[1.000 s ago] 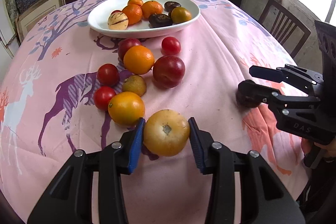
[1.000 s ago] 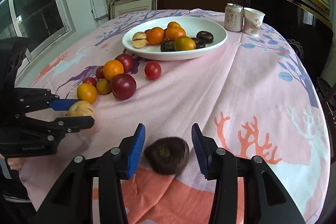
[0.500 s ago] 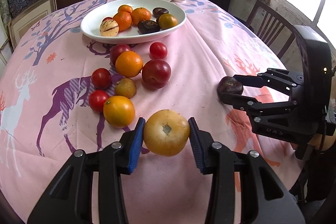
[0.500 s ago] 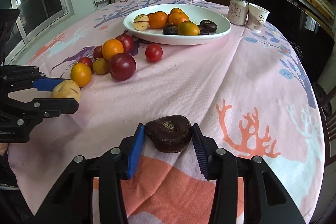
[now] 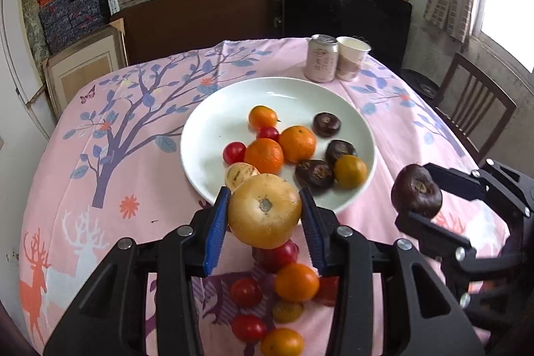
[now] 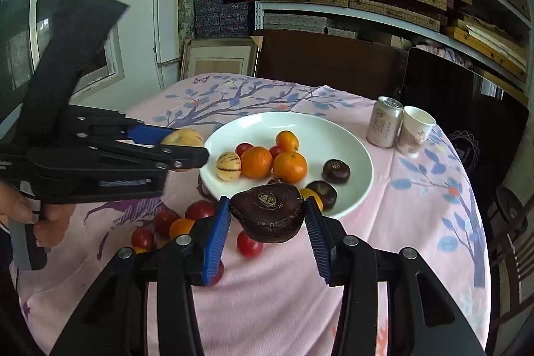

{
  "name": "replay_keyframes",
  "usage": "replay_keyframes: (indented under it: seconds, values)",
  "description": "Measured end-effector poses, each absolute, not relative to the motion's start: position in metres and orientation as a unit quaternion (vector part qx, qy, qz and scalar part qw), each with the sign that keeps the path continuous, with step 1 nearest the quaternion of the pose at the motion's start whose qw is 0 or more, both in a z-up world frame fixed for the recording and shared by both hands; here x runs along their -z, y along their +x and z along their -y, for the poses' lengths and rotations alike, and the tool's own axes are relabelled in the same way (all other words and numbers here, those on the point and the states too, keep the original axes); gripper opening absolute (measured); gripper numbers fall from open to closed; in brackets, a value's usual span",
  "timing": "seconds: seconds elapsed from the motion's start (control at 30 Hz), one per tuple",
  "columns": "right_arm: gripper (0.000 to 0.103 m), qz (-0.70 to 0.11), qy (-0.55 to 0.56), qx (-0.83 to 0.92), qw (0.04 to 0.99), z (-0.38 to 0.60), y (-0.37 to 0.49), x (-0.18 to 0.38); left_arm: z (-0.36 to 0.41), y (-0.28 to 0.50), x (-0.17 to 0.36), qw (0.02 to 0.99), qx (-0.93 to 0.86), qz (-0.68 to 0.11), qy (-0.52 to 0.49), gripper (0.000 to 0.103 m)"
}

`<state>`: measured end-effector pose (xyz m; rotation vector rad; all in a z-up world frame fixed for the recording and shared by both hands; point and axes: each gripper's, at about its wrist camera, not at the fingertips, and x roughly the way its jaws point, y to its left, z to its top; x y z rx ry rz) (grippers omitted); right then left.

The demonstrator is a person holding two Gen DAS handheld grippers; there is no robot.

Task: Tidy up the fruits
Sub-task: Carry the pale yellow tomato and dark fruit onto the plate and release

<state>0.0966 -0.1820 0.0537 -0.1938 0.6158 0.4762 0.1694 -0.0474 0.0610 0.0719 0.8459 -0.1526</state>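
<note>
Shelves of stacked boxes and mats rise behind a round worktop [image 5: 83,155] under a pink cloth printed with trees and deer. From the left wrist, the left tool [image 5: 265,216] pinches a yellow fruit [image 5: 264,211] between its blue pads, stem scar facing the camera; the fruit is round, with no clear long axis. Just ahead of the tool lies a white plate [image 5: 213,125] holding 3 oranges, 2 small tomatoes, a striped pale fruit, a yellowish fruit and 3 dark chestnuts. Below the tool, loose tomatoes and oranges [image 5: 296,282] lie on the cloth, a cluster that the right view shows only partly. To the tool's right, the right tool [image 5: 419,199] appears side-on, holding a dark chestnut [image 5: 416,191].

From the right wrist, the right tool [image 6: 267,219] clamps that dark chestnut [image 6: 268,211], its wider axis spanning pad to pad and its crown turned toward the camera. It hangs above the plate's [image 6: 360,162] near rim and hides part of the fruit there. To its left, the left tool [image 6: 180,144] and a hand [image 6: 31,216] gripping its handle show, something the left view cannot give. Beyond the plate stand a can [image 6: 383,122] and a paper cup [image 6: 415,130], touching.
</note>
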Motion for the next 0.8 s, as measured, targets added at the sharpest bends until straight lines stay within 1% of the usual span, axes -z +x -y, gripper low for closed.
replay_keyframes:
  seconds: [0.1,0.23,0.3,0.33,0.37,0.4,0.5,0.57,0.6,0.63,0.67,0.8]
  values:
    - [0.046,-0.315,-0.123,-0.233,0.912,0.155,0.119,-0.04,0.035,0.198,-0.043,0.899,0.054,-0.434,0.006,0.041]
    - [0.046,-0.32,-0.157,-0.223,0.907,0.132,0.14,-0.021,0.027,0.224,-0.032,0.897,0.042,-0.441,-0.013,0.041]
    - [0.047,-0.325,-0.171,-0.218,0.904,0.125,0.145,-0.013,0.02,0.235,-0.029,0.894,0.037,-0.446,-0.039,0.043]
    - [0.048,-0.322,-0.175,-0.21,0.906,0.125,0.144,-0.012,0.016,0.236,-0.029,0.895,0.032,-0.442,-0.052,0.055]
    - [0.054,-0.319,-0.173,-0.205,0.909,0.127,0.143,-0.012,0.014,0.234,-0.031,0.898,0.027,-0.435,-0.055,0.072]
    - [0.057,-0.318,-0.163,-0.206,0.911,0.131,0.141,-0.014,0.014,0.23,-0.035,0.905,0.024,-0.422,-0.049,0.076]
    - [0.058,-0.32,-0.138,-0.211,0.913,0.148,0.133,-0.021,0.018,0.219,-0.042,0.912,0.029,-0.41,-0.012,0.077]
    - [0.059,-0.328,-0.124,-0.212,0.912,0.162,0.127,-0.024,0.018,0.208,-0.044,0.912,0.037,-0.408,-0.006,0.078]
    - [0.06,-0.335,-0.112,-0.218,0.91,0.168,0.123,-0.025,0.017,0.201,-0.045,0.912,0.038,-0.408,-0.003,0.079]
    - [0.061,-0.341,-0.102,-0.224,0.907,0.174,0.119,-0.025,0.018,0.194,-0.045,0.912,0.039,-0.409,0.001,0.083]
    - [0.063,-0.349,-0.096,-0.233,0.903,0.179,0.113,-0.024,0.018,0.185,-0.044,0.912,0.041,-0.409,0.007,0.084]
    - [0.064,-0.38,-0.094,-0.27,0.88,0.187,0.091,-0.018,0.019,0.15,-0.039,0.91,0.052,-0.41,0.026,0.084]
